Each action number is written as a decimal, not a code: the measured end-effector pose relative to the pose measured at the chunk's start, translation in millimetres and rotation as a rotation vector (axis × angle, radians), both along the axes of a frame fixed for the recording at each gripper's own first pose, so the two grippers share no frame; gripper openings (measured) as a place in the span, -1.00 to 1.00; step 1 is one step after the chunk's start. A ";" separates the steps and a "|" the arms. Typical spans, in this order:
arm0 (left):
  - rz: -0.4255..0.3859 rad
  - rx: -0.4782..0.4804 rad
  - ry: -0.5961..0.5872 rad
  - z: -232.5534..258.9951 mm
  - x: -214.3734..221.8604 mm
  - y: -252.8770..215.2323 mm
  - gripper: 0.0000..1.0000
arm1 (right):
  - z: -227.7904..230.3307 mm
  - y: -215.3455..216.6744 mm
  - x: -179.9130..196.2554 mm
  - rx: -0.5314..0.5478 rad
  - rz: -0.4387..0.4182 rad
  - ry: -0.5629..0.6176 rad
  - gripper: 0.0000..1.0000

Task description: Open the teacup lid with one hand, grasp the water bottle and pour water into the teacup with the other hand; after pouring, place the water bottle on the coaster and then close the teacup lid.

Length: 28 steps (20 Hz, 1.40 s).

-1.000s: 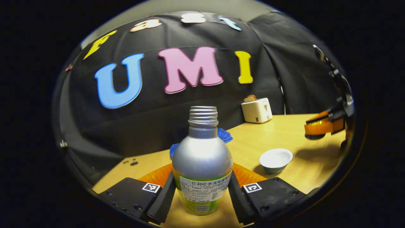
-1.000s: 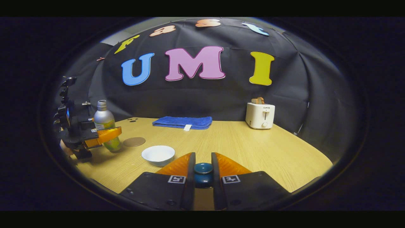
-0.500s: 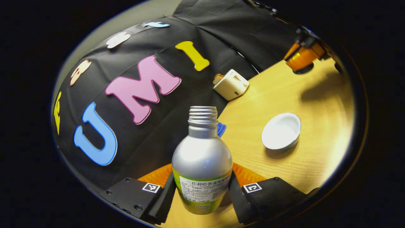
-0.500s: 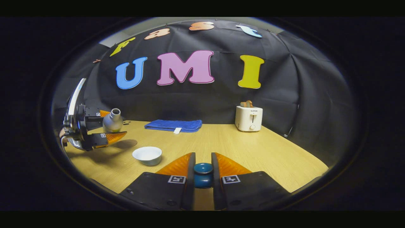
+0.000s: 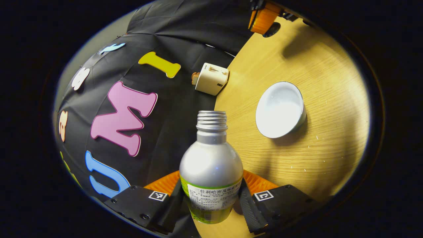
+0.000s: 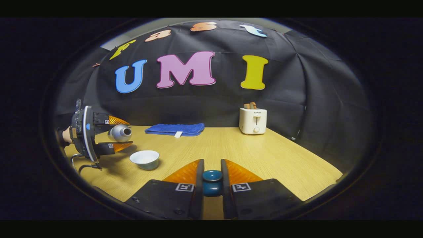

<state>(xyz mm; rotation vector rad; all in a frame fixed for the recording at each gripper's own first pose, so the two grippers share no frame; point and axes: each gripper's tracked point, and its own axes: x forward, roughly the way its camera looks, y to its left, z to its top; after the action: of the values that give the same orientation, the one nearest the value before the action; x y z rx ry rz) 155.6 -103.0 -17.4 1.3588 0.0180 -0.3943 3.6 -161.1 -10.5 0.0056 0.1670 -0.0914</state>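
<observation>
Pouring step, just kicking off. Far left in the right gripper view: left gripper (image 6: 114, 134) clamped on the water bottle (image 6: 119, 133), both fingers on its body, tipped nearly flat with the capless mouth aimed over the teacup (image 6: 144, 159). Cup sitting open on the wooden table (image 6: 257, 155), just below and beside that mouth. No stream visible yet (too small to be sure). Middle: right gripper (image 6: 211, 178) pinched on the teacup lid (image 6: 211, 181) by its knob, held clear. Blue towel (image 6: 174, 129) and toaster (image 6: 252, 120) at the back. Next, probably: mouth centred over the cup, more tilt, slowly.
</observation>
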 end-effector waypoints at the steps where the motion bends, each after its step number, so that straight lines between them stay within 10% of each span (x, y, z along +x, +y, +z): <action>1: -0.012 0.029 0.001 -1.2 0.3 -2.3 0.60 | -0.8 -0.9 0.4 0.005 -0.003 -0.001 -0.47; 28: -0.096 0.515 -0.058 -7.9 -1.0 -7.6 0.60 | 7.9 0.0 -3.7 0.030 0.009 -0.029 -0.40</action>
<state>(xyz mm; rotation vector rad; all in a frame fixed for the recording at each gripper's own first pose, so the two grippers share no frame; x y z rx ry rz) 154.6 -110.5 -25.2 1.8839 0.0060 -0.4485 -0.1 -161.1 -2.6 0.0360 0.1399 -0.0803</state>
